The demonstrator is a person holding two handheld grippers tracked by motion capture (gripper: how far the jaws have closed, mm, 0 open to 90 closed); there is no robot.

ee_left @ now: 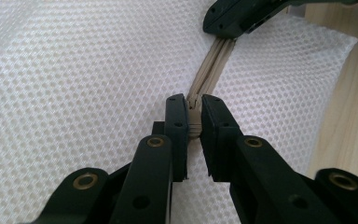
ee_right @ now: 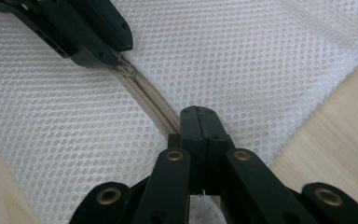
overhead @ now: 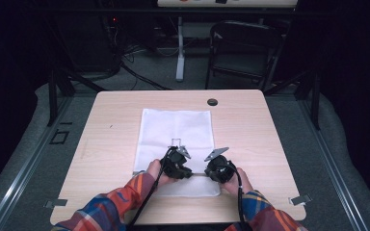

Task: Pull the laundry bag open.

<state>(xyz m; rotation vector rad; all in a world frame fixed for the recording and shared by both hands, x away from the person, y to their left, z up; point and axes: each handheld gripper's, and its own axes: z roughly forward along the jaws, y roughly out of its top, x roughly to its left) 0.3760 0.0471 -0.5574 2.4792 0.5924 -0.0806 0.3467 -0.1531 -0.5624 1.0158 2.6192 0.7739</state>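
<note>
A white mesh bag (overhead: 176,127) lies flat in the middle of the wooden table (overhead: 111,144), its beige zipper (ee_left: 212,65) running along the near edge. My left gripper (ee_left: 194,100) is shut on the zipper's slider, which shows as a beige piece pinched between the jaws. My right gripper (ee_right: 199,112) is shut on the zipper tape (ee_right: 149,100) a short way along from it. The two grippers face each other over the bag's near edge, left gripper (overhead: 185,171) and right gripper (overhead: 211,171), each held in a hand with a plaid sleeve.
A black grommet hole (overhead: 212,102) sits near the table's far edge. Metal clips (overhead: 301,198) are fixed at the front corners. A dark folding chair (overhead: 243,48) stands beyond the table. Bare wood lies left and right of the bag.
</note>
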